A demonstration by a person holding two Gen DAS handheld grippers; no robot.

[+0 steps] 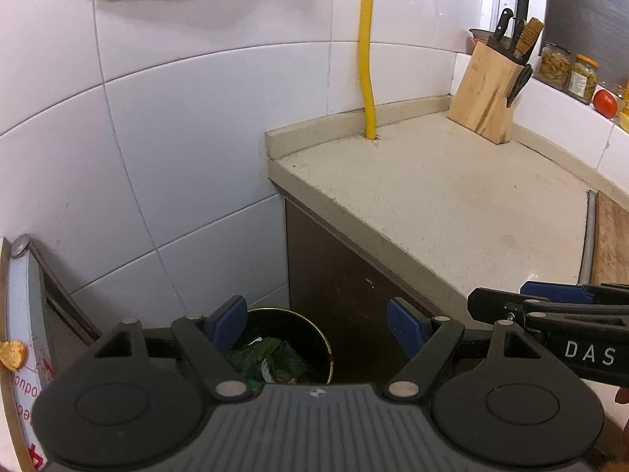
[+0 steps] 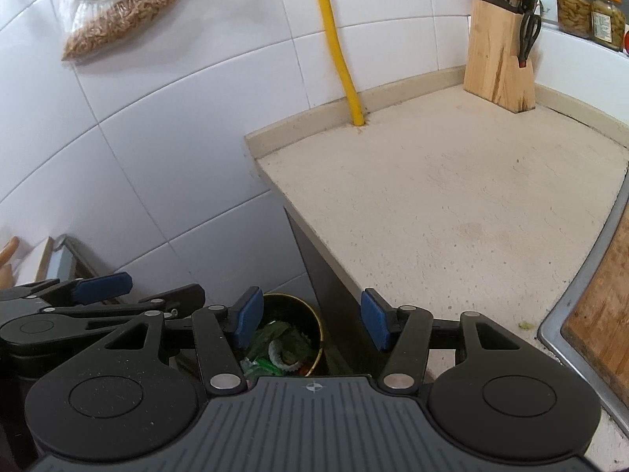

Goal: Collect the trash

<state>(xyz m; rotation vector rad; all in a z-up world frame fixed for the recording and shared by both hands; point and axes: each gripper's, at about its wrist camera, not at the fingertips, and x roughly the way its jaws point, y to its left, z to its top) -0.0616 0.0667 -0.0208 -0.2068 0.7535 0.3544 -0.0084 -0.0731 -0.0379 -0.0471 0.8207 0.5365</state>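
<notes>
Beige countertop [image 2: 452, 196], bare; wooden knife block [image 2: 497, 67] in its far corner. Round trash bin [image 2: 314, 320] on the floor beside the cabinet, holding green leafy scraps [image 2: 275, 340] (wrappers among them). Left gripper [image 1: 316, 328] and right gripper [image 2: 308, 318], both above the bin, jaws parted, nothing held.

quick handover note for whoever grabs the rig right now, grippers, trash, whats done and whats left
Left gripper: open, nothing between its blue pads.
Right gripper: open, also empty.
Both are held side by side above the round dark trash bin with a brass-coloured rim, on the floor beside the cabinet.
Done: green leafy scraps and wrappers lie in the bin; the beige stone countertop shows only a tiny green crumb by the sink rim.
Left: collect that crumb if needed.
</notes>
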